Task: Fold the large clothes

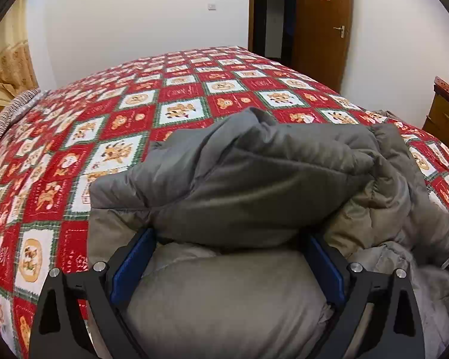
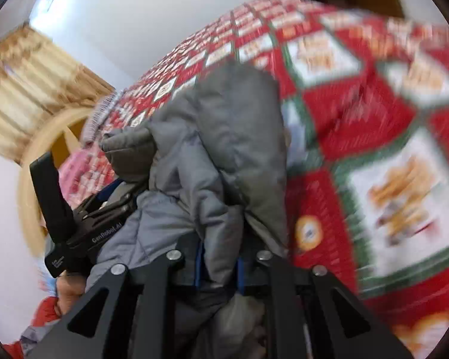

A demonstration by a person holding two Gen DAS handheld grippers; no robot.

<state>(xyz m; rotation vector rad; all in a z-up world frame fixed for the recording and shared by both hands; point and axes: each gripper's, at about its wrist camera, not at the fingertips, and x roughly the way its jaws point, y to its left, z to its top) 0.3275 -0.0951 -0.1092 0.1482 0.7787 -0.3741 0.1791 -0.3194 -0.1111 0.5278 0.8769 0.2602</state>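
Note:
A grey padded jacket (image 1: pixel 254 179) lies bunched on the bed's red patchwork quilt (image 1: pixel 104 125). My left gripper (image 1: pixel 227 239) stands wide open with its blue pads on either side of a thick fold of the jacket, the tips hidden under the fabric. In the right wrist view, my right gripper (image 2: pixel 217 266) is shut on a fold of the jacket (image 2: pixel 218 155) and holds it up above the quilt (image 2: pixel 374 149). The left gripper (image 2: pixel 104 206) shows at the left of that view, pushed into the jacket. That view is blurred.
The bed fills most of both views. A striped pillow (image 1: pixel 12 113) lies at its far left. A wooden door (image 1: pixel 323 30) and white wall stand behind; a wooden dresser (image 1: pixel 446 119) stands at right. A curtain (image 2: pixel 30 89) and curved wooden headboard (image 2: pixel 45 137) are on the left.

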